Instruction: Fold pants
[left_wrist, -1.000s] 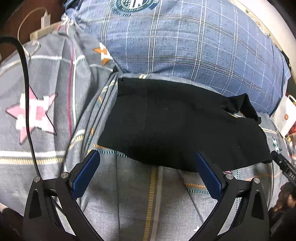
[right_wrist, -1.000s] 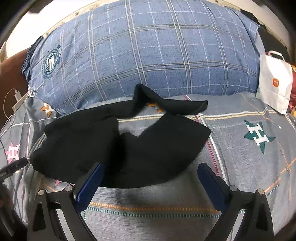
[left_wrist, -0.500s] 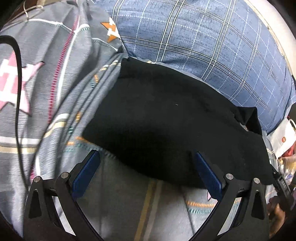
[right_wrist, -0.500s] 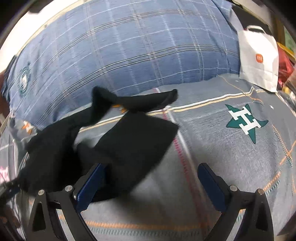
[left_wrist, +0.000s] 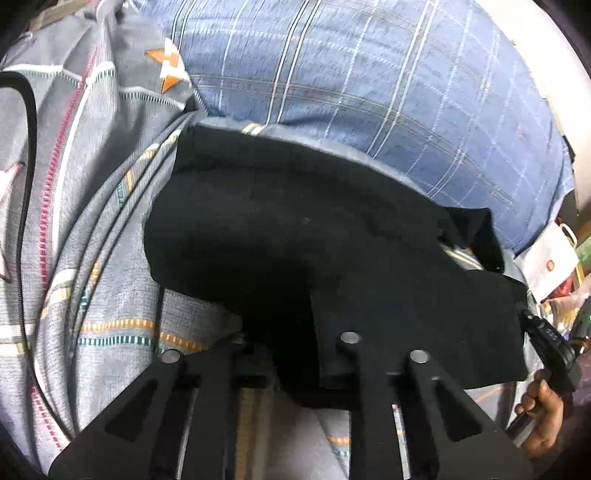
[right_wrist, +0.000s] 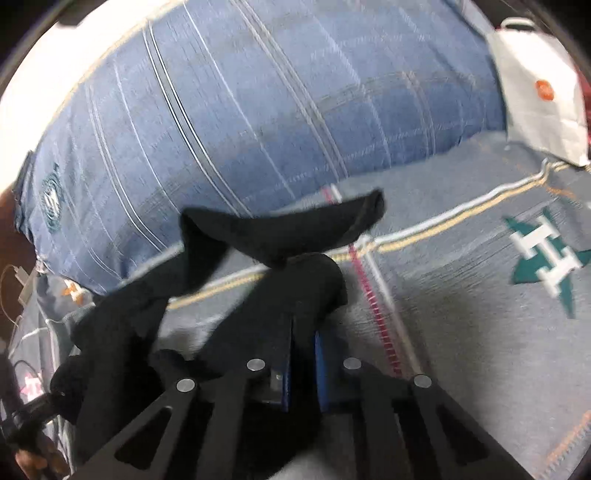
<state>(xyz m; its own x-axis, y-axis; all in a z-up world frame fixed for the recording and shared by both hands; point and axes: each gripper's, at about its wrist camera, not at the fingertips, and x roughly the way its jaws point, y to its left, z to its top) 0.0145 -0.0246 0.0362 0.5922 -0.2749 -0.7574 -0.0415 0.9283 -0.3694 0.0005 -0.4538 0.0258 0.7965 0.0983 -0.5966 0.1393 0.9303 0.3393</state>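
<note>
Black pants lie across the grey patterned bedspread, in front of a blue plaid pillow. My left gripper is shut on the near edge of the pants at the waist end; its pads are hidden in the dark cloth. My right gripper is shut on the pants at the leg end, blue pads pinching the cloth. One leg end curls upward behind it.
A large blue plaid pillow fills the back, also in the right wrist view. A white paper bag stands at the far right. A black cable runs along the left side of the bed.
Both grippers moved forward onto the pants and went from wide open to shut on the cloth. The leg end has bunched up and lifted at the right gripper.
</note>
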